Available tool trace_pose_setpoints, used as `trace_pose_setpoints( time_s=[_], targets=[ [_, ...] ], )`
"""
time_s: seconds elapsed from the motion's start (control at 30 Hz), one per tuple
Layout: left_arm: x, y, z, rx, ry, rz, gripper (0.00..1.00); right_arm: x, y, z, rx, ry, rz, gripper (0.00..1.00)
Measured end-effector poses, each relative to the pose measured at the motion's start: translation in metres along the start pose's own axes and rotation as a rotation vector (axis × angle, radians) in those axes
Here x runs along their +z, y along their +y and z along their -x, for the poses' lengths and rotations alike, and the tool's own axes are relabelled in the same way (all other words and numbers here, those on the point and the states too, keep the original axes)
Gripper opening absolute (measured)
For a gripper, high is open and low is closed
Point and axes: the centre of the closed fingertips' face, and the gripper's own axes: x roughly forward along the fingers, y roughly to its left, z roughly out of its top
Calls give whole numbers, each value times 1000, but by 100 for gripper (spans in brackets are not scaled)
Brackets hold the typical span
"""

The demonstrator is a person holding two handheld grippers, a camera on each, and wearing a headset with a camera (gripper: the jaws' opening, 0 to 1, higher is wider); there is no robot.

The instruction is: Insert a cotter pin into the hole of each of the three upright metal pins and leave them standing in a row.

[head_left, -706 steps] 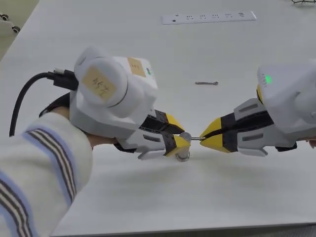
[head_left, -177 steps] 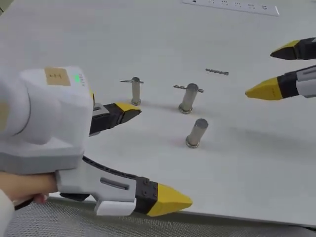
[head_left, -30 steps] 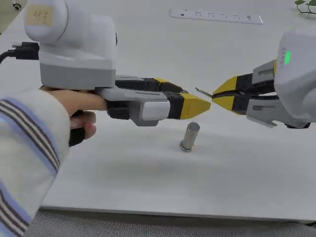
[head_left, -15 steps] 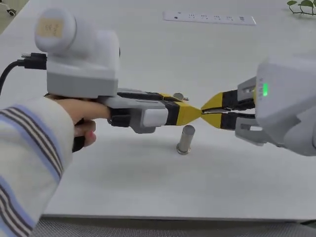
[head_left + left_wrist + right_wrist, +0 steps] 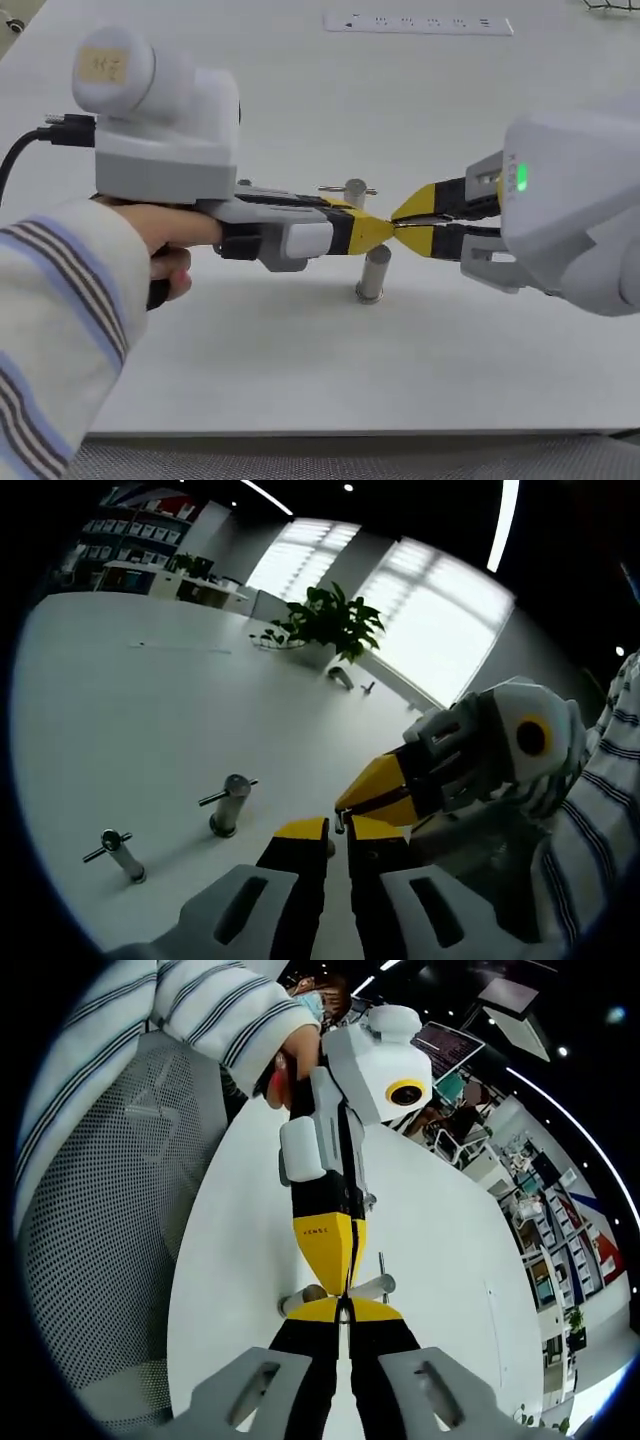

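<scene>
A bare upright metal pin [image 5: 373, 275] stands near the table's front. Just above it my left gripper [image 5: 385, 228] and my right gripper [image 5: 397, 222] meet tip to tip. A thin cotter pin [image 5: 340, 826] lies between them, and both pairs of jaws look shut on it. Behind the tips stands a metal pin [image 5: 354, 190] with a cotter pin through it. In the left gripper view two fitted pins [image 5: 228, 805] [image 5: 118, 850] stand left of my left gripper [image 5: 338, 830]. The right gripper view has my right gripper [image 5: 345, 1307] over the bare pin [image 5: 370, 1288].
A white power strip [image 5: 418, 22] lies at the far edge of the white table [image 5: 300, 370]. A black cable [image 5: 30, 160] trails from the left gripper. A mesh chair seat [image 5: 110, 1260] sits beside the table's near edge. A potted plant [image 5: 320, 625] stands far off.
The two grippers have closed the gap and now touch tip to tip above the bare pin. The right gripper brought the cotter pin leftward to the left gripper's jaws.
</scene>
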Motion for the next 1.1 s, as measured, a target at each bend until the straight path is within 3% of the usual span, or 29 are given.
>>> trace_pose_setpoints(
  time_s=[0.5, 0.77, 1.03, 1.1],
  targets=[
    [-1, -1, -2, -11, 8, 17, 0, -1, 3, 0, 7, -2, -14, 0],
    [3, -1, 0, 3, -14, 44, 0, 0, 1, 1, 4, -18, -39, 0],
    [6, -2, 4, 12, -23, 22, 0, -2, 0, 1, 13, -22, -59, 0],
    [7, -1, 6, 14, -30, 14, 0, -8, -1, 1, 7, -6, -78, 7]
  ],
)
